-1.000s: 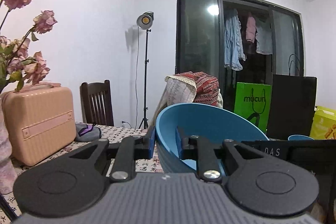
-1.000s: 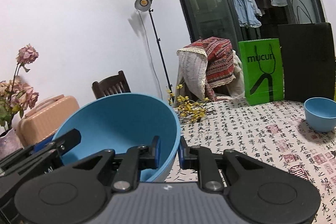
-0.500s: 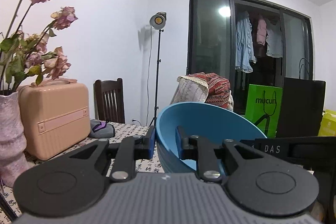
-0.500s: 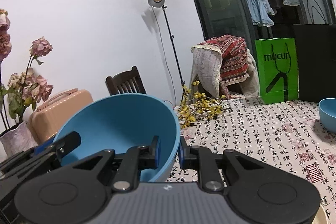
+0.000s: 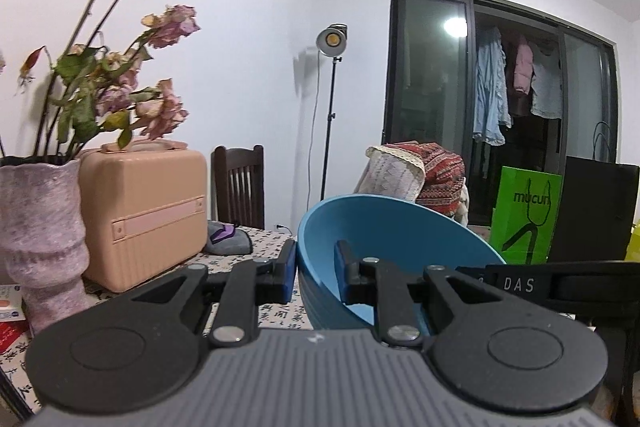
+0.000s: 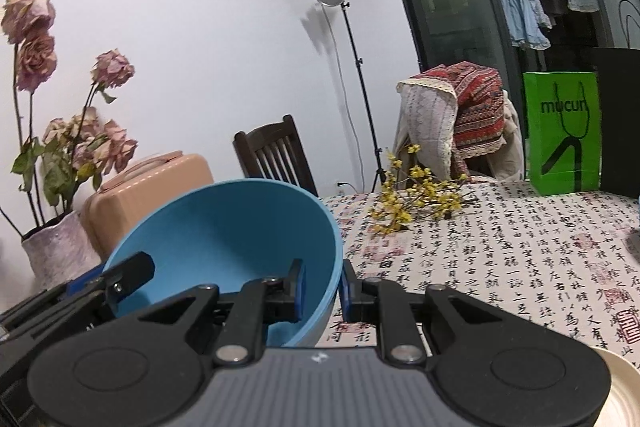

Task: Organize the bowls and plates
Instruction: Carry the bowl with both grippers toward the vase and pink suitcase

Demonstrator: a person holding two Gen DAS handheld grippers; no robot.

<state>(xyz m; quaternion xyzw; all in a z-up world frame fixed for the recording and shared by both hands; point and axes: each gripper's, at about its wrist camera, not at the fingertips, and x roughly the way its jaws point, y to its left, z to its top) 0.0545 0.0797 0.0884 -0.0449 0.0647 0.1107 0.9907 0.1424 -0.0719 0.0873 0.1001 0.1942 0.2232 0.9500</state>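
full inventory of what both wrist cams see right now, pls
big bowl: 1, blue, held off the table by its rim, both grippers on it
plate: 1, cream, only an edge, bottom right of right view
table: 1, white cloth with black script
yellow flower sprig: 1, lying on the table
vase of dried roses: 1, pinkish, left
case: 1, peach, beside the vase
chair: 1, dark wood
draped chair: 1, red and white throws
light stand: 1, black
paper bag: 1, green
left gripper: shut on the bowl rim
right gripper: shut on the opposite rim
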